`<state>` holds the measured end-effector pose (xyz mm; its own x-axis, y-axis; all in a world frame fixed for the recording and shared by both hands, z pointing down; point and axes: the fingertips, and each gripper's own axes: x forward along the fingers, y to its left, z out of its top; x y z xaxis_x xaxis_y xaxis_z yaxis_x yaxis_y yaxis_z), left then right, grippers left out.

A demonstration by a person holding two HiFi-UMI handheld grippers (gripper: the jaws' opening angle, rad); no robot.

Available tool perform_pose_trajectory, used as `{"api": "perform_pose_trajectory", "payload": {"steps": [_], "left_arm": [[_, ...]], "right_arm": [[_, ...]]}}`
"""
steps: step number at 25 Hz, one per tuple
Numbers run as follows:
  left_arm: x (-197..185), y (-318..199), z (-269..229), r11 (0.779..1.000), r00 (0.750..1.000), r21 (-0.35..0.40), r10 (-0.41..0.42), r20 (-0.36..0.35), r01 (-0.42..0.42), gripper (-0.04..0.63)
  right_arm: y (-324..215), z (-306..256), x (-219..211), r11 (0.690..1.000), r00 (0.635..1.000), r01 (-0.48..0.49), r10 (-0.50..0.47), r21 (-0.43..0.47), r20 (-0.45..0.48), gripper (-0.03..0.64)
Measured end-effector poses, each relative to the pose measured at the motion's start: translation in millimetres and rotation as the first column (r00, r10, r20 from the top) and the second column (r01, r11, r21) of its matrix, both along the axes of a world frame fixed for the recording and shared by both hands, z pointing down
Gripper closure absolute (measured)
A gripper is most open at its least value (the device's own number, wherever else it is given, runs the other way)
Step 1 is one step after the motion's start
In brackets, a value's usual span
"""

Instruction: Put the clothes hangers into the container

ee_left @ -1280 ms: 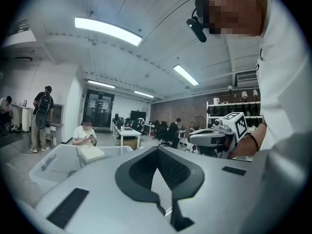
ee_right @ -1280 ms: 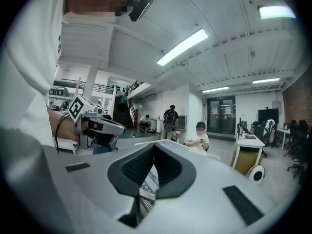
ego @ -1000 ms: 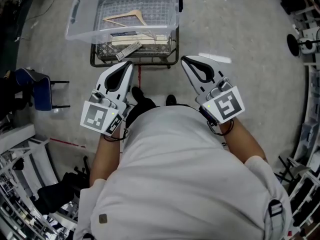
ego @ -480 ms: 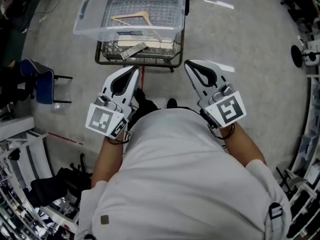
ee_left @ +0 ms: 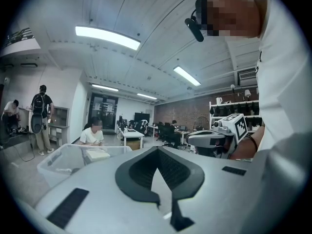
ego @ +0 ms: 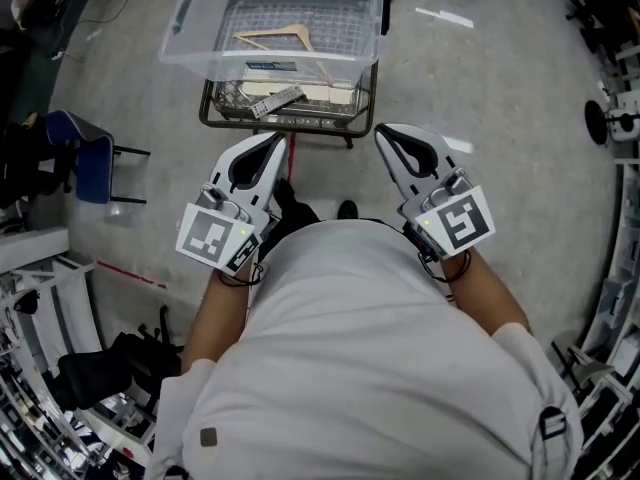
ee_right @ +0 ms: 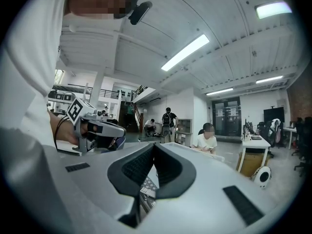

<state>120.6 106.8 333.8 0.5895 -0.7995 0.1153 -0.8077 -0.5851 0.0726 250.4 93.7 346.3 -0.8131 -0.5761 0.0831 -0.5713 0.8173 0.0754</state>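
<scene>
A clear plastic container sits on a wire cart ahead of me. One wooden clothes hanger lies inside it. My left gripper and right gripper are held side by side just short of the cart, both shut with nothing in them. In the left gripper view the jaws meet at the tips, and the container shows low at the left. In the right gripper view the jaws are pressed together, with the cart's mesh showing below them.
A flat pale bundle and a grey remote-like item lie on the cart's shelf under the container. A blue chair stands at the left. Racks and equipment line both sides of the concrete floor. Several people are at desks in the background.
The cart and container have drifted right and slightly lower in the head view. Both grippers stay shut and empty in front of my body.
</scene>
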Motion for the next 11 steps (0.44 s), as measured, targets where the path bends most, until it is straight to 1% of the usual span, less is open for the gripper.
{"api": "perform_pose_trajectory", "payload": {"steps": [5, 11], "left_arm": [[-5, -1, 3, 1.0, 1.0, -0.006, 0.008, -0.007, -0.008, 0.58], [-16, -9, 5, 1.0, 1.0, -0.006, 0.023, 0.011, -0.023, 0.58]], "right_arm": [[-1, 2, -6, 1.0, 1.0, -0.005, 0.005, -0.005, -0.005, 0.598], [-10, 2, -21, 1.0, 1.0, -0.01, 0.01, -0.008, -0.009, 0.598]]}}
